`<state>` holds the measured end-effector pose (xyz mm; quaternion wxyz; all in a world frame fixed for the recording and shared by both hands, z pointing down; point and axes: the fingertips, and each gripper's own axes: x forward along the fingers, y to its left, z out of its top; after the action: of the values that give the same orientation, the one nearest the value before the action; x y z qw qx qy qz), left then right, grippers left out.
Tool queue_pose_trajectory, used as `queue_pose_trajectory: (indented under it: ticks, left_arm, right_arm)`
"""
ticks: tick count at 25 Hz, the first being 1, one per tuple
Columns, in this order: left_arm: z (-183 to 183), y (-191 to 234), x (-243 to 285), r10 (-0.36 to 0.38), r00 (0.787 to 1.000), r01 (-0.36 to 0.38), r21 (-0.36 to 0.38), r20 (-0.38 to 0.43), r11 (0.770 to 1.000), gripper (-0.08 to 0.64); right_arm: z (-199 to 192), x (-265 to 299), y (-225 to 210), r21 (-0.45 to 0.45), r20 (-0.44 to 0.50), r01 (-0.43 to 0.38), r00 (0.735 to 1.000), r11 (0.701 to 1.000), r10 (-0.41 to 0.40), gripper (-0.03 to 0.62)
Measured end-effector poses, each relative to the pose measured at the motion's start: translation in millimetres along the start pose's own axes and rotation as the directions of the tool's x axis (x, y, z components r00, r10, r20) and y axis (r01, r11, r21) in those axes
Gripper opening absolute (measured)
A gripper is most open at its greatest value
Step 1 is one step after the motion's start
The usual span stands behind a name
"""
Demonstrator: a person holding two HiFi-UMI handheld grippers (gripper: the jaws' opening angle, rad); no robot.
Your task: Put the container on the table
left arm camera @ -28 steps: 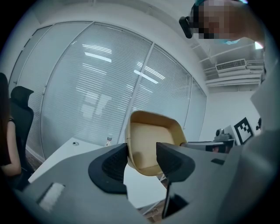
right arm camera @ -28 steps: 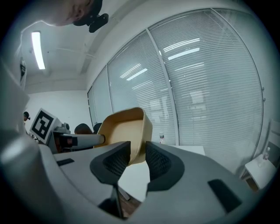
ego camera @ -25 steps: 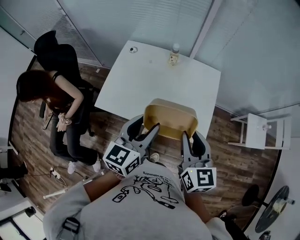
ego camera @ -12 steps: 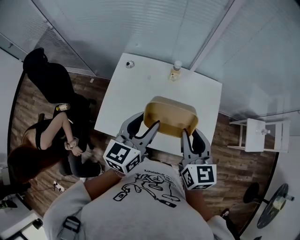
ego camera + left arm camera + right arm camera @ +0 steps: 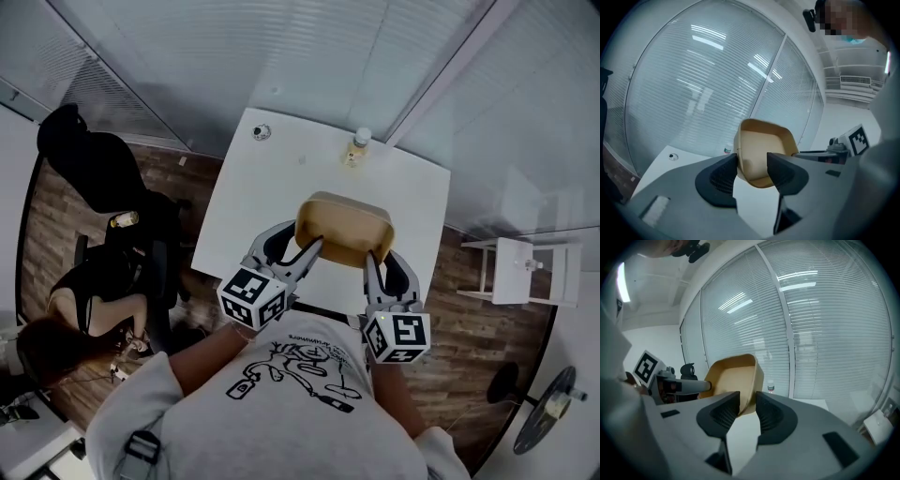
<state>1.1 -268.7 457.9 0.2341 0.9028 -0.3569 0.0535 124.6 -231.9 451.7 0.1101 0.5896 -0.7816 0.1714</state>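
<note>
A tan rectangular container (image 5: 344, 228) hangs above the near part of the white table (image 5: 272, 192), held from both sides. My left gripper (image 5: 312, 250) is shut on its left rim, and the left gripper view shows the container (image 5: 762, 152) pinched between the jaws. My right gripper (image 5: 368, 265) is shut on its right rim; in the right gripper view the container (image 5: 733, 380) tilts up between the jaws, with the left gripper's marker cube (image 5: 646, 367) beyond it. The container looks empty.
A small bottle (image 5: 355, 148) stands near the table's far edge, and a small round object (image 5: 262, 131) lies at the far left corner. A person (image 5: 89, 314) sits at the left by a black chair (image 5: 94, 173). A white stool (image 5: 516, 270) stands at the right. Glass walls with blinds close the back.
The container and both grippers have moved forward over the table. The person at the left has bent down and shifted toward the lower left.
</note>
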Motion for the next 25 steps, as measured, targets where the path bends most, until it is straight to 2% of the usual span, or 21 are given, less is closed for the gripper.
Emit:
queue_pose_trajectory:
  ticks: [3, 7, 14, 19, 25]
  left_arm:
    - [-27, 11, 13, -0.006, 0.998, 0.002, -0.049, -0.066, 0.999, 0.196]
    - [-67, 30, 25, -0.001, 0.986, -0.012, -0.074, -0.167, 0.997, 0.195]
    - [-144, 61, 53, 0.019, 0.946, -0.064, -0.129, -0.324, 0.990, 0.192]
    - [-192, 78, 70, 0.014, 0.919, -0.107, -0.214, -0.394, 0.971, 0.192]
    - [-233, 93, 87, 0.027, 0.890, -0.129, -0.195, -0.455, 0.972, 0.192]
  right_arm:
    - [-28, 16, -11, 0.001, -0.067, 0.000, 0.998, 1.000, 0.000, 0.098]
    - [-76, 39, -18, 0.048, -0.181, -0.016, 0.983, 0.999, 0.024, 0.098]
    - [-157, 75, -35, 0.100, -0.346, -0.004, 0.938, 0.995, 0.039, 0.098]
    - [-202, 92, -47, 0.116, -0.417, 0.013, 0.908, 0.993, 0.036, 0.098]
    - [-248, 106, -56, 0.181, -0.492, 0.032, 0.869, 0.983, 0.062, 0.098]
